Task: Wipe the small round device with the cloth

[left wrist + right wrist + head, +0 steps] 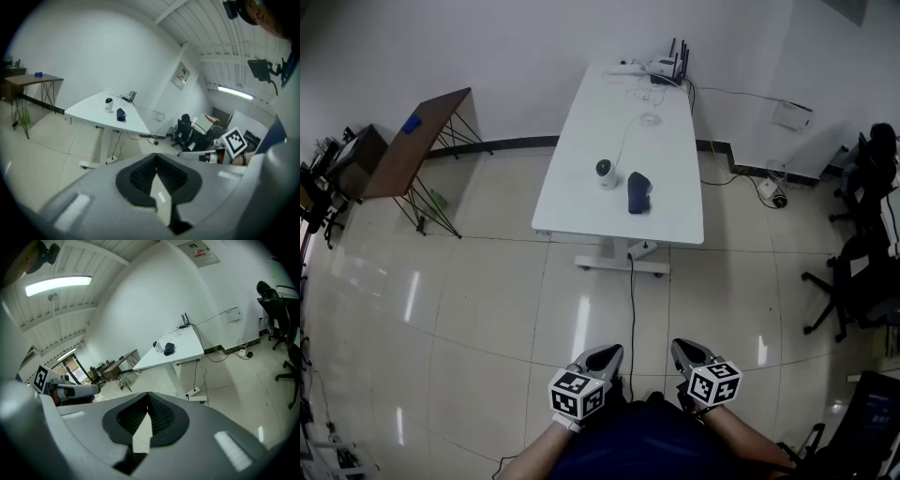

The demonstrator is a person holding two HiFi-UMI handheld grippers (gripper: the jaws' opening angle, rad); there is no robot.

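Note:
A small round white device (607,172) stands on a long white table (581,197) far ahead, with a dark folded cloth (637,191) just to its right. Both also show small in the left gripper view, device (108,103) and cloth (121,114), and in the right gripper view, device (157,346) and cloth (169,348). My left gripper (607,353) and right gripper (682,349) are held close to the person's body at the bottom of the head view, well short of the table. Both are shut with nothing between the jaws.
A cable (630,309) runs from the table base across the tiled floor toward me. A brown desk (417,141) stands at the left, black office chairs (858,272) at the right. A router and white gear (661,67) sit at the table's far end.

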